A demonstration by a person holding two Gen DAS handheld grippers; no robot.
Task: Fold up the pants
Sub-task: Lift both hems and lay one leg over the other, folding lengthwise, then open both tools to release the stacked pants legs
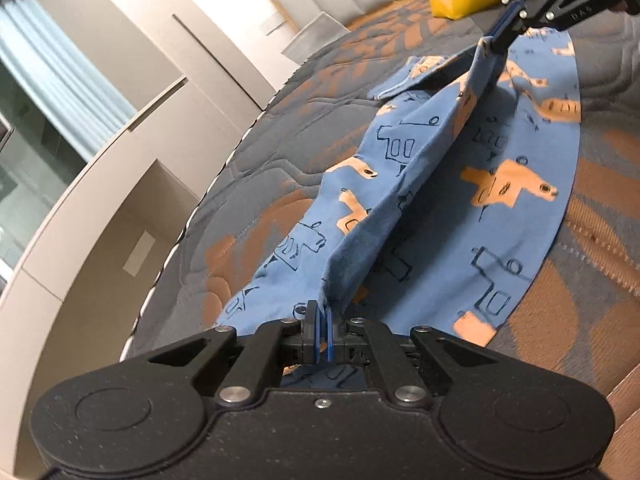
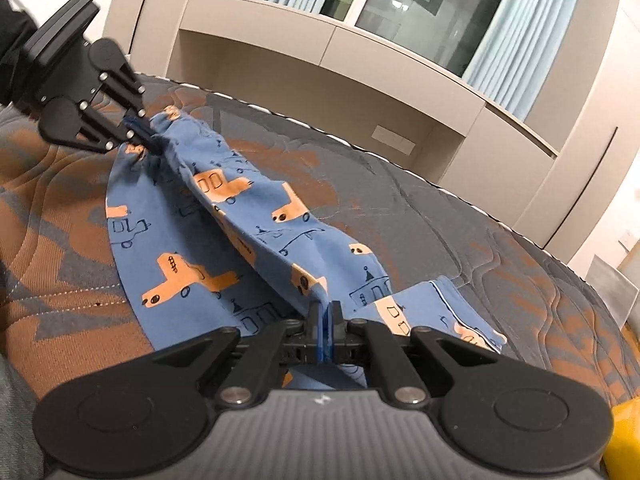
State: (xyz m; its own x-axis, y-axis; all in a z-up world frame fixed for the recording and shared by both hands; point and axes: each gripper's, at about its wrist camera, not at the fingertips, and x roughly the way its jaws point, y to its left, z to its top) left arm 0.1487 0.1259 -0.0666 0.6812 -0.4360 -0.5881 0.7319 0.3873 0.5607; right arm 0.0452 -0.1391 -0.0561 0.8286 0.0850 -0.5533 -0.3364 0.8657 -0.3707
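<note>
Blue printed pants (image 1: 500,184) lie on a quilted bed (image 1: 256,148), one edge lifted taut between left gripper (image 1: 323,312) and right gripper (image 2: 325,312), both clamped on fabric.

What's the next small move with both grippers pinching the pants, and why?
Probably carry both ends sideways together and lay the lifted leg over the flat one. The left gripper and right gripper are each shut on one edge of the pants, stretched as a raised ridge above the half lying on the mattress.

left gripper (image 1: 324,314): jaws closed, pinching cloth at one end; right gripper (image 2: 325,314): jaws closed, pinching cloth at the opposite end; both raised, facing each other.
</note>
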